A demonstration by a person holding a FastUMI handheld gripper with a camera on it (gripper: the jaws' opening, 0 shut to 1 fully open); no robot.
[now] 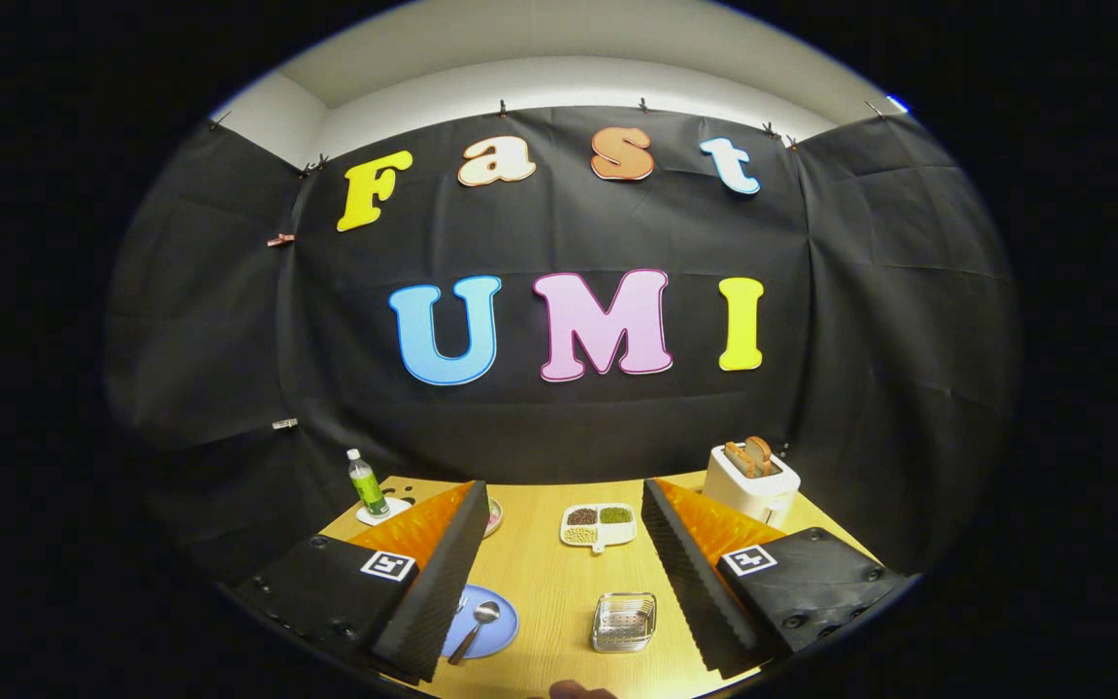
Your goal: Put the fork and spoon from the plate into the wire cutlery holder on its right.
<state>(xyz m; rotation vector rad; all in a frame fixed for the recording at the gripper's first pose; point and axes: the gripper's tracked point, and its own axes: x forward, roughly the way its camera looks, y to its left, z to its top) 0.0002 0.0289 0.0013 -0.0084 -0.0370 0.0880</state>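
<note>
Spoon lies on the blue plate, partly tucked behind the left finger; the fork is probably there too, mostly hidden. Hand-held gripper hangs above the table, fingers spread wide, nothing between them. Wire cutlery holder sits right of the plate, apart from it. Toaster beyond the fingers.

Spoon on blue plate, wire holder beside.
</note>
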